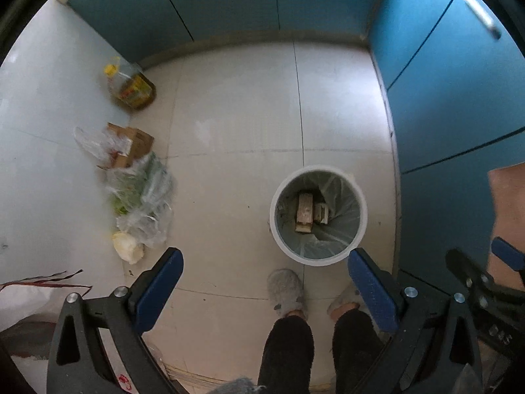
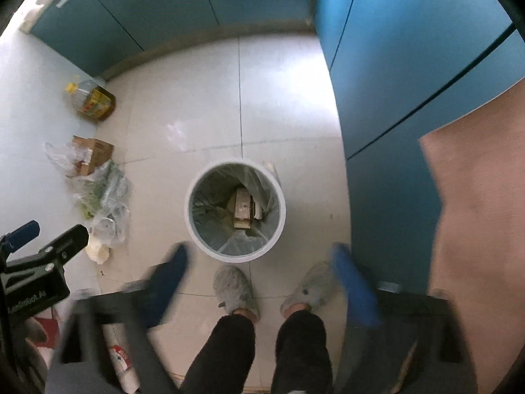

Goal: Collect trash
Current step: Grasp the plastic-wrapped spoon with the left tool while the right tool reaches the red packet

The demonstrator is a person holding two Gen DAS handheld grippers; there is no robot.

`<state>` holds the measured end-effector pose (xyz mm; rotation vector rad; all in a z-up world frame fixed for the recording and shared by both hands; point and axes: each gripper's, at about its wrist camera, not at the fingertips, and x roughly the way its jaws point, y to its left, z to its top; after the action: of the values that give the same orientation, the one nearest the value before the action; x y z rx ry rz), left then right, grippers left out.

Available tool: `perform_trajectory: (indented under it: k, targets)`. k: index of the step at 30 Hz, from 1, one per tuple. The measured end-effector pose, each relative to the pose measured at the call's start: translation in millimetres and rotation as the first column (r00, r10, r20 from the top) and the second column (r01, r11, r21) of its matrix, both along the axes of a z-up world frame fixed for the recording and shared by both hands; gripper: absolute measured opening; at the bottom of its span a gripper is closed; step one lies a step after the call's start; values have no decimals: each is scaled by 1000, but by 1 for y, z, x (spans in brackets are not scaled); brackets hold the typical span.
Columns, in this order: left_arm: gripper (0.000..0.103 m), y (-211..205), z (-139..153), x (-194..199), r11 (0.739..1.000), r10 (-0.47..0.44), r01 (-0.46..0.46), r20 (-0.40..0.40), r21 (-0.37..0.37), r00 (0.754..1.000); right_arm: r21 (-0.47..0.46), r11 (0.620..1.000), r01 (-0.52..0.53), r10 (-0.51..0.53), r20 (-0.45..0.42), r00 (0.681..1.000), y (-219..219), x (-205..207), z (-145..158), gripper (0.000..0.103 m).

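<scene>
We look straight down on a pale tiled floor hemmed by blue cabinet fronts along the top and right edges, their plinth meeting in a corner at upper right.

Our left gripper has its jaws spread wide with nothing between them. Our right gripper, blurred in its own view, also shows its jaws spread and empty.

The white round bin stands on the floor near the right-hand cabinets, with a narrow strip of tile between them. It is lined with a clear bag, and pale cardboard pieces lie at its bottom.

Grey slippers stand just below the bin's rim.

Along the left wall the floor is crowded: an oil bottle with a yellow cap in the corner, then a brown carton, clear plastic bags holding something green, and a pale lump nearest us. Between this row and the bin, open tile runs up to the far cabinets.
</scene>
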<state>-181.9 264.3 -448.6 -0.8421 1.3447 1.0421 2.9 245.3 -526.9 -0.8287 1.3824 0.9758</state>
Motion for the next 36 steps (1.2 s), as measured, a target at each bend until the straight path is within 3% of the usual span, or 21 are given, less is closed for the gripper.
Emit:
perform_trajectory:
  k: [7, 13, 18, 23, 25, 28, 31, 32, 36]
  targets:
    - [103, -12, 99, -12, 998, 3, -6, 47, 57, 999, 83, 996, 25, -27, 22, 999, -18, 6, 128, 100]
    - [103, -27, 181, 2, 990, -33, 23, 74, 136, 997, 227, 956, 187, -180, -49, 982, -50, 38, 229, 100]
    - [103, -40, 250, 51, 954, -122, 88, 104, 288, 987, 397, 856, 331, -322, -92, 942, -86, 85, 309, 100]
    - [103, -51, 289, 127, 924, -226, 169, 131, 344, 965, 431, 803, 412, -415, -91, 905, -125, 144, 351, 100]
    - [103, -60, 296, 169, 909, -288, 229, 128, 348, 949, 444, 778, 444, -456, -88, 886, -148, 171, 360, 87]
    - [103, -77, 291, 230, 905, -355, 300, 144, 301, 924, 435, 741, 512, -524, -103, 846, -188, 222, 362, 63]
    - [103, -101, 277, 291, 904, -414, 380, 178, 194, 893, 412, 665, 623, -634, -131, 763, -245, 269, 351, 63]
    - [103, -110, 266, 313, 905, -423, 405, 205, 128, 882, 397, 635, 663, -674, -135, 726, -264, 286, 343, 63]
    - [101, -134, 225, 396, 888, -416, 453, 279, -81, 866, 324, 526, 787, -796, -138, 589, -330, 327, 306, 63]
